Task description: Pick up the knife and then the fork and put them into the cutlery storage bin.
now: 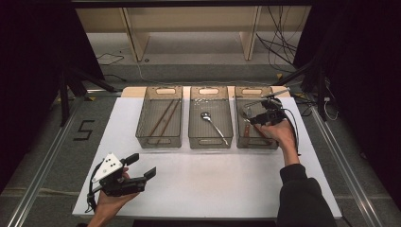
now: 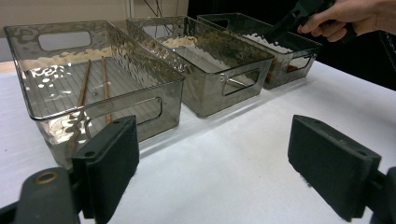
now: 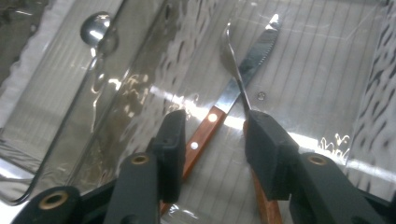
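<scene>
Steel spoon (image 3: 95, 28) beyond bin wall (image 3: 135, 88)

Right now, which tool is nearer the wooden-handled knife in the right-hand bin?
Right. The right tool hangs just above the knife inside its bin; the left tool sits far across the table.

A white table (image 1: 208, 179) carries three clear plastic bins (image 1: 210, 124) side by side along its far edge.

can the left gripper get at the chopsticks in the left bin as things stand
Probably yes. The left gripper stands open on the table before the left bin, whose top is open, and the chopsticks lie bare on its floor. It must come in over the near wall.
</scene>
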Action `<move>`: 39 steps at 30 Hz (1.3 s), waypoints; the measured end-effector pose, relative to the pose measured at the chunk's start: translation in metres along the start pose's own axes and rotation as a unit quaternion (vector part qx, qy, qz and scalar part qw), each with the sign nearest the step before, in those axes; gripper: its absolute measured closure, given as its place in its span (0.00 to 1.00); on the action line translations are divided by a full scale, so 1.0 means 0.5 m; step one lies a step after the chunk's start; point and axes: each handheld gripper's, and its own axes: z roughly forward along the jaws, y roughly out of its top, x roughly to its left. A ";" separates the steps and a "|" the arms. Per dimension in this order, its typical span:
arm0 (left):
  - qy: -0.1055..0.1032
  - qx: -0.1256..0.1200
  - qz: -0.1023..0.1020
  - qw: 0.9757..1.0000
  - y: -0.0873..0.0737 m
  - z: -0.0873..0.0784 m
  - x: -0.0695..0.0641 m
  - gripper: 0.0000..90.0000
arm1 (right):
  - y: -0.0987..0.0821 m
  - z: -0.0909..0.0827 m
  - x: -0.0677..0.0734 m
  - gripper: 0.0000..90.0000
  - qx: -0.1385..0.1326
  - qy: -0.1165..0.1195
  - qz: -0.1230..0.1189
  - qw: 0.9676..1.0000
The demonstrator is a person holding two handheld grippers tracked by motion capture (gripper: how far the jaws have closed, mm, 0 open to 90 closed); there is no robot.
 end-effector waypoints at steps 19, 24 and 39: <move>0.002 0.002 0.000 1.000 0.000 0.001 0.000 0.18 | -0.025 -0.077 0.071 0.39 -0.086 0.062 -0.059 0.993; 0.002 0.004 -0.001 1.000 -0.001 0.002 0.001 0.18 | -0.044 -0.091 0.084 0.37 -0.105 0.075 -0.068 0.989; 0.000 0.012 -0.001 1.000 -0.002 0.003 0.002 0.18 | -0.098 -0.115 0.125 0.34 -0.145 0.101 -0.097 0.979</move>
